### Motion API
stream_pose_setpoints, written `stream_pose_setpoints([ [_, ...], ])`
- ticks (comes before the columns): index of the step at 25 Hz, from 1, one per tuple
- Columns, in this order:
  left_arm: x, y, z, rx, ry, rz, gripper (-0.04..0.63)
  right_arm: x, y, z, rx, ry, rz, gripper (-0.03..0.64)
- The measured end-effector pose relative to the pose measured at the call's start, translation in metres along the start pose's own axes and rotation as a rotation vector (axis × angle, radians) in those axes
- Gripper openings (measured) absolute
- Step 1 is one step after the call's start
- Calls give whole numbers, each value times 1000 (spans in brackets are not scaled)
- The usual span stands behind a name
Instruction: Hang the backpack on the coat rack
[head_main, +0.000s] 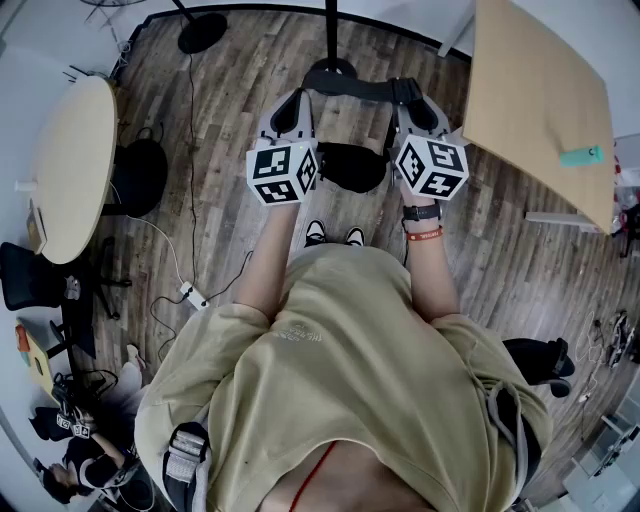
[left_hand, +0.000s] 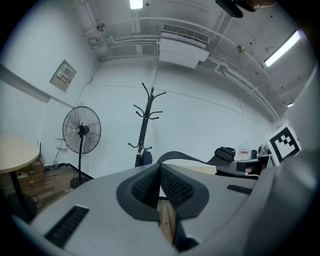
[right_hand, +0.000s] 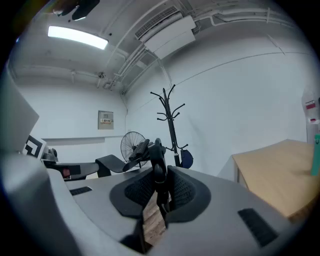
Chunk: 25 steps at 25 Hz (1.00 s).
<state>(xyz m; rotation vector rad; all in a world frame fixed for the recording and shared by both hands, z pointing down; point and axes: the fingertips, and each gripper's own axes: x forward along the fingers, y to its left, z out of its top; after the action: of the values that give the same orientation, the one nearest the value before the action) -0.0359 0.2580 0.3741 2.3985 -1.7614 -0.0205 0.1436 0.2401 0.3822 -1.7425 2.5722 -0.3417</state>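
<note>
While left gripper (head_main: 303, 95) and right gripper (head_main: 407, 97) each pinch strap (head_main: 358, 88) (backpack (head_main: 350, 166) dangling below), carrying step; next: approach, raise strap loop onto coat rack (left_hand: 144, 127) hook.

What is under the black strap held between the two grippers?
A black backpack hangs under the strap, above the wooden floor. Seen from above, its underside and the floor right beneath it are hidden.

The backpack (head_main: 352, 165) is black matt cloth, its strap (head_main: 355, 88) flat woven webbing. The floor (head_main: 230, 100) shows grey-brown wood-grain planks with a dull sheen. The right table (head_main: 540, 100) is pale, smooth wood. The far coat rack (left_hand: 146, 125) looks dark, smooth metal.
</note>
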Motion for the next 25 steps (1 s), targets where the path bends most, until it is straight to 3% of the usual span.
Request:
stream_pose_setpoints([
  [9,-16,-65,-26,26,18,43,25,-55,-40,-20,66,14,37,78],
  [15,-17,-36,-19,23,13,85,25,-32,-12,-17,68,16,63,80],
  [25,27,-18,-31,1,27,82,25,28,-24,-24,60,40,75,80],
])
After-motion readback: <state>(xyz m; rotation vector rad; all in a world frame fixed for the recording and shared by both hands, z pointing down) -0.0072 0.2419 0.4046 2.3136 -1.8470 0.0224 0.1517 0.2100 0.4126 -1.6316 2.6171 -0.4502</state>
